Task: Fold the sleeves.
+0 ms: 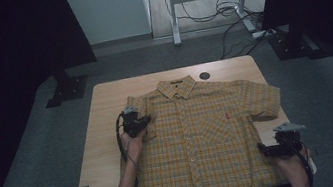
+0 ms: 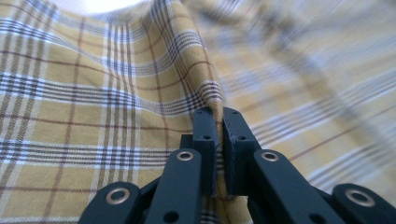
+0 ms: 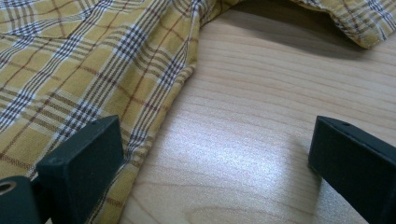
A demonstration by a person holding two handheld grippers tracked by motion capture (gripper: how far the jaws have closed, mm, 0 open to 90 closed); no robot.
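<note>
- The left gripper (image 1: 142, 121), black with a trailing cable, sits in the left of the middle of the high view, on the sleeve area of the shirt.
- In the left gripper view its two jaws stand together, and a raised fold of the fabric is clamped between them at the centre of the frame.
- The yellow plaid short-sleeved cotton shirt (image 1: 197, 139) lies flat, front side up and buttoned, in the centre of the high view on the light wooden table (image 1: 102, 134); its collar points to the upper part of the frame.
- A small dark round hole (image 1: 204, 75) is in the table top, just right of the collar.
- The right gripper (image 1: 264, 148) is in the lower right of the high view, at the right edge of the shirt.
- In the right gripper view its jaws stand wide apart; the left one is over the shirt hem, the right one over bare wood, and nothing is pressed between them.
</note>
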